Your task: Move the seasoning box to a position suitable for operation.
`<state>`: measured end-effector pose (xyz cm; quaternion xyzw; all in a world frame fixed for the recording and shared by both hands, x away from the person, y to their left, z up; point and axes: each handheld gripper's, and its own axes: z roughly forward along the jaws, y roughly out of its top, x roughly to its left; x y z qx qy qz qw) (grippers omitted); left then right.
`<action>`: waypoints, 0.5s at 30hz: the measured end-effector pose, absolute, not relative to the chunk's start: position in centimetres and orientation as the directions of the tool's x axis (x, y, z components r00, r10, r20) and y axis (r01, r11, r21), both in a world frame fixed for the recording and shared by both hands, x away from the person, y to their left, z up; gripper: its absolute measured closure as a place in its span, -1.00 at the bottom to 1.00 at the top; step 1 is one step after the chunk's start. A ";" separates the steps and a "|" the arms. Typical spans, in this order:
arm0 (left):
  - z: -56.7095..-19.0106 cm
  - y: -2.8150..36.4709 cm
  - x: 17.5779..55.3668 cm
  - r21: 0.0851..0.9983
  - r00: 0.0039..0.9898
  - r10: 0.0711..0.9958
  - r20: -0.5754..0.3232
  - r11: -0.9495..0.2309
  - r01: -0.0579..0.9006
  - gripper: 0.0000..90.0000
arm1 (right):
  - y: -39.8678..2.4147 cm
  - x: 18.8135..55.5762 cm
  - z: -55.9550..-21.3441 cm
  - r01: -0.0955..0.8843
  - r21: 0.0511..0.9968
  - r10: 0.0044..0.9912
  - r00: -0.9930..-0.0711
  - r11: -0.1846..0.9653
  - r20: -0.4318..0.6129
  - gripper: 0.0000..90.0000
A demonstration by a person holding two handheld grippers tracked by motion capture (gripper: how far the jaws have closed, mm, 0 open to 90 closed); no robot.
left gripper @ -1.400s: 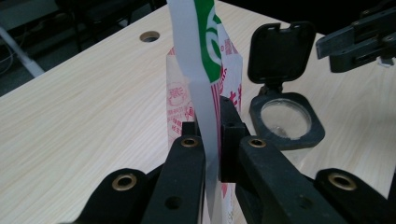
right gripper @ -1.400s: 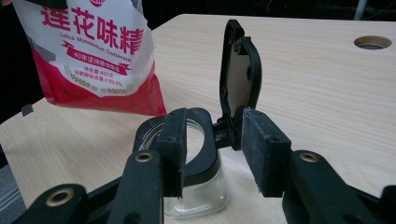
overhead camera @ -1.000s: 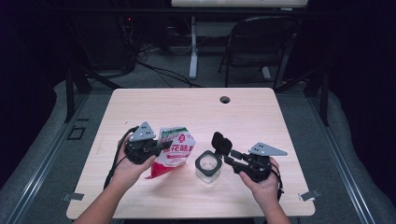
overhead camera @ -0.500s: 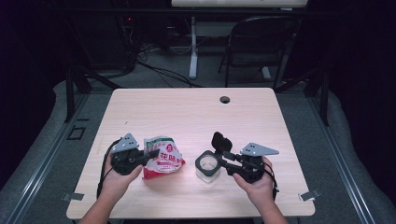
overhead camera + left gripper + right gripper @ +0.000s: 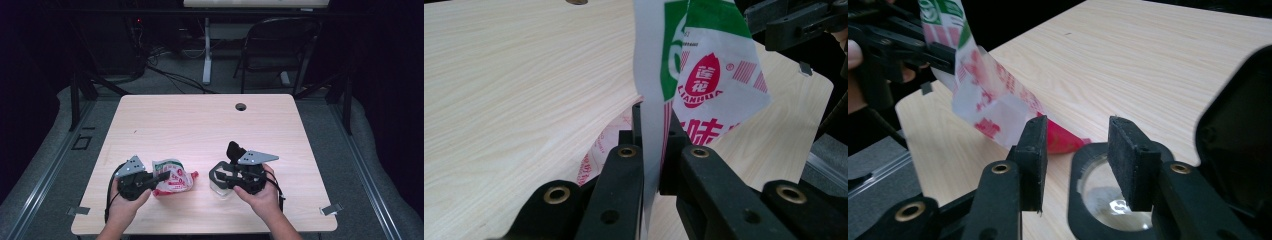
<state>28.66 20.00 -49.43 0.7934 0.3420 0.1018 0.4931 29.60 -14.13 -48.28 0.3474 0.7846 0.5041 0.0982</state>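
The left hand-held gripper [image 5: 161, 176] sat low over the near left part of the worktop [image 5: 200, 130], its jaws clamped tight on the edge of a white, green and red plastic packet [image 5: 172, 181]; in the left gripper view the packet [image 5: 696, 75] rose straight up from between the two black jaws, its thin film pinched flat where they met, and red and green print showed on its face; in the high view the packet lay beside that gripper with its red end pointing toward the middle of the worktop.

The right hand-held gripper [image 5: 216, 176] was held near the front edge, to the right of the packet and apart from it; its jaws stood wide and had just been opening, with nothing pressed between the pads; in the right gripper view the two pads [image 5: 1034, 150] hung just above a clear, round container [image 5: 1103, 200] with a dark rim, and its dark hinged lid [image 5: 1243, 145] stood open at the right; the packet's red corner [image 5: 1060, 139] lay on the wood just beyond the container, and the left hand-held gripper [image 5: 940, 55] gripped the packet's upper end farther off.
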 end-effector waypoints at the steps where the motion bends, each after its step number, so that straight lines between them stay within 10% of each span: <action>1: -49.4 20.0 28.7 0.852 0.745 0.643 -0.176 -0.280 0.442 1.00 | -14.1 29.6 -48.3 0.446 0.859 0.644 -0.739 0.251 0.196 0.34; 15: -50.1 18.2 27.8 0.839 0.767 0.617 -0.176 -0.314 0.445 1.00 | -11.1 28.6 -48.1 0.455 0.850 0.534 -0.803 0.266 0.263 0.30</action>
